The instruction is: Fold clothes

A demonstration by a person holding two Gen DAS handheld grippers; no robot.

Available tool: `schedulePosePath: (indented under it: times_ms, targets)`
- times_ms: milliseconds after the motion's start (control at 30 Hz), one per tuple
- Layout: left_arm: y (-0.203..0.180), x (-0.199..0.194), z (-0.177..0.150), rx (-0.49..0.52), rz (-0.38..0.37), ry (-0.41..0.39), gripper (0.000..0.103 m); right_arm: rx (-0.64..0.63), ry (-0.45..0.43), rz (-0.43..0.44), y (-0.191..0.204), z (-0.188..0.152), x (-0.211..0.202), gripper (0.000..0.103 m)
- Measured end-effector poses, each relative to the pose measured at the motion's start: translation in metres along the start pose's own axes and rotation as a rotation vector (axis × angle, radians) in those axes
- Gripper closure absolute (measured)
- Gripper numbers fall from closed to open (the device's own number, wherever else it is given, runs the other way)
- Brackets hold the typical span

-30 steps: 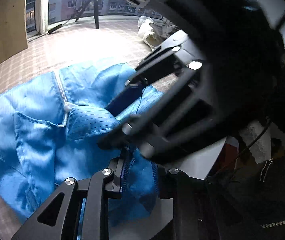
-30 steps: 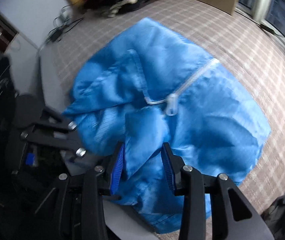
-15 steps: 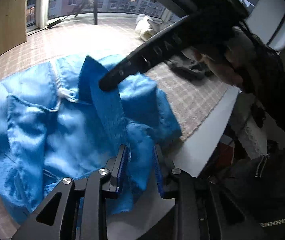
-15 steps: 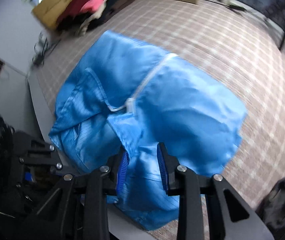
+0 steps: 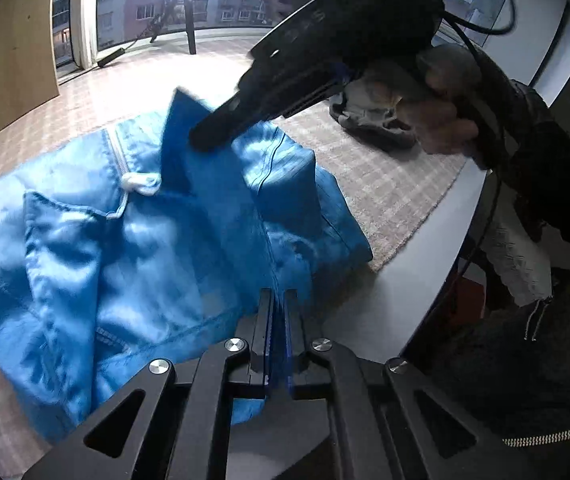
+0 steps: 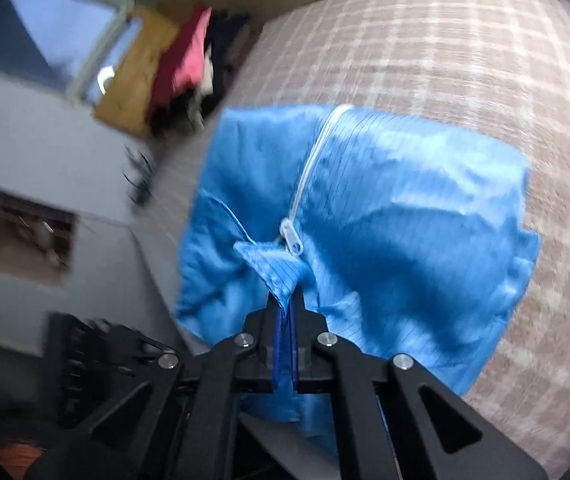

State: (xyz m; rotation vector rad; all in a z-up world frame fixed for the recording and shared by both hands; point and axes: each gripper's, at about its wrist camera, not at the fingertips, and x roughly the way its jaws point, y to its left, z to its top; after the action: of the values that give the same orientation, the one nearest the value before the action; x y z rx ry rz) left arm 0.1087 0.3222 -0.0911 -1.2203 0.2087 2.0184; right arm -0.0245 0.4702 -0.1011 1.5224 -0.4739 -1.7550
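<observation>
Nearest the lens in each wrist view, both tools are clenched on cloth: the left gripper [image 5: 279, 300] pinches the near hem of the blue jacket [image 5: 145, 248], while the right gripper [image 6: 285, 308] bites a collar flap just below the white zipper pull [image 6: 293, 240], likely so both corners can be lifted together for a fold. The jacket lies crumpled at the near edge of the checked tablecloth [image 6: 465, 60], partly overhanging the grey table rim [image 5: 405, 280]. Farther off, a heap of other clothes [image 6: 181, 72] waits at the far side.
</observation>
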Motion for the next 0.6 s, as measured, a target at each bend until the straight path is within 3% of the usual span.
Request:
schedulePosePath:
  times_ms: [33,100,133,167,233,300,333,400,600]
  targets:
    - [0.0,-0.005,-0.003,0.0,0.0,-0.008,0.098,0.015,-0.01,0.008,-0.003,-0.001,-0.002,0.1]
    - [-0.004,-0.006,-0.006,-0.01,0.019,-0.009,0.082,0.047,-0.028,0.024,-0.008,-0.004,-0.005,0.1]
    - [-0.006,-0.007,-0.007,-0.02,0.028,-0.009,0.062,0.071,-0.029,0.035,-0.013,-0.005,-0.003,0.1]
    - [-0.007,-0.006,-0.008,-0.02,0.035,-0.015,0.052,0.101,-0.03,0.056,-0.019,-0.006,-0.002,0.1]
    - [-0.01,-0.003,-0.01,-0.018,0.05,-0.025,0.055,0.14,-0.034,0.095,-0.025,-0.008,0.002,0.1]
    - [-0.019,0.012,-0.01,0.02,0.114,-0.009,0.091,0.177,-0.037,0.135,-0.031,-0.011,0.004,0.1]
    - [-0.018,0.018,-0.01,0.021,0.142,0.01,0.101,0.185,-0.038,0.156,-0.032,-0.013,0.001,0.1]
    - [-0.017,0.02,-0.01,0.022,0.193,0.017,0.101,0.2,-0.051,0.194,-0.034,-0.014,-0.004,0.1]
    - [-0.02,-0.052,0.004,0.054,0.446,-0.175,0.101,0.258,-0.13,0.307,-0.032,-0.008,-0.014,0.1]
